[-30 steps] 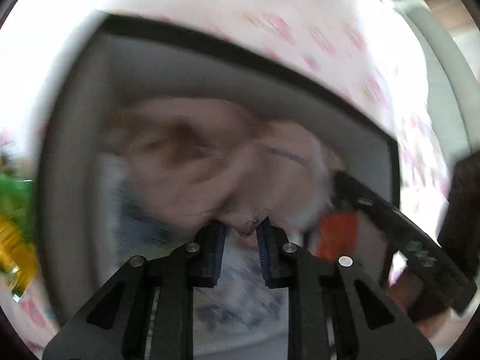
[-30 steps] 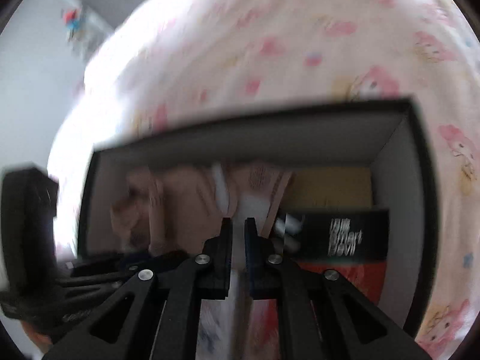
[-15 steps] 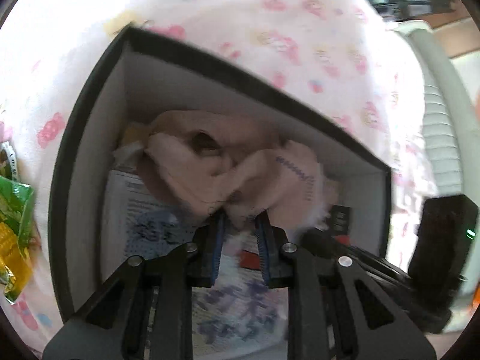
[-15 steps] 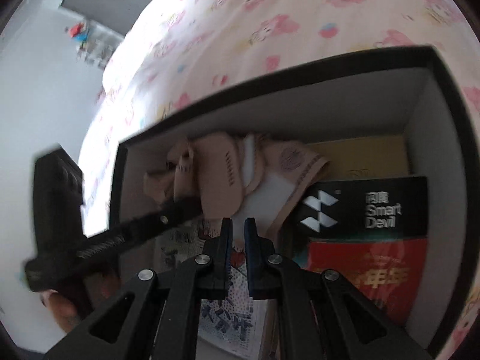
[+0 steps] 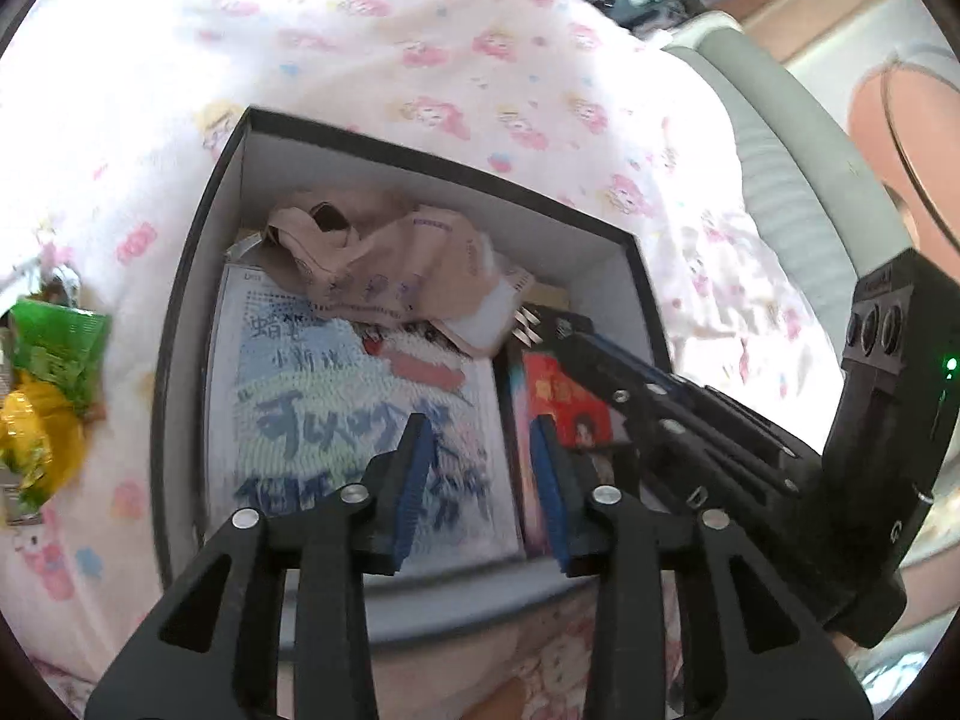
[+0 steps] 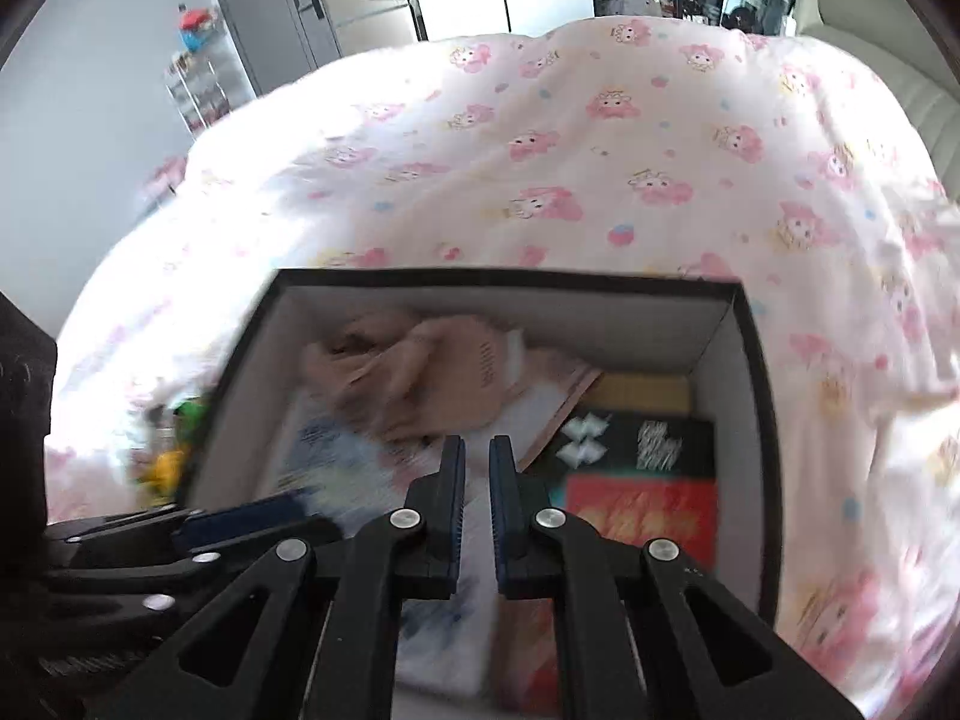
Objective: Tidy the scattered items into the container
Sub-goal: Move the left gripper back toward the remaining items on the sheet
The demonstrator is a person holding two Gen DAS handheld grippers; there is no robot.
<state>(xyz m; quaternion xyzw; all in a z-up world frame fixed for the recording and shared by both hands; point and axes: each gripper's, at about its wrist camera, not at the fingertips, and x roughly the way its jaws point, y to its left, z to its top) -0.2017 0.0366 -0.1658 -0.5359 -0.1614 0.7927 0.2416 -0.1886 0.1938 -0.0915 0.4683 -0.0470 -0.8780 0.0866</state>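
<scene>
**A:** Right, what am I going for next?

**B:** I'd take the snack packets (image 5: 45, 396), the green and yellow ones on the bed (image 5: 372, 60) just left of the box (image 5: 180, 324). They look light and crinkly, probably slippery film, and soft inside. I'd pinch a crimped edge or a corner, not the puffed middle, or they may squirt out.

**A:** Where do they sit against my tongs?

**B:** The left tongs (image 5: 480, 468) hang over the near part of the box, spread wide with nothing between them; the packets are well off to their left, outside the box wall. The right tongs (image 6: 476, 492) are nearly shut, a narrow gap, holding nothing, and also over the box; in that view the packets (image 6: 174, 450) show as a blur past the left wall.

**A:** And inside the box?

**B:** The beige cloth (image 5: 390, 264) lies crumpled at the far end, on top of the blue-printed booklet (image 5: 354, 414); a red and black package (image 6: 642, 480) fills the right side.
</scene>
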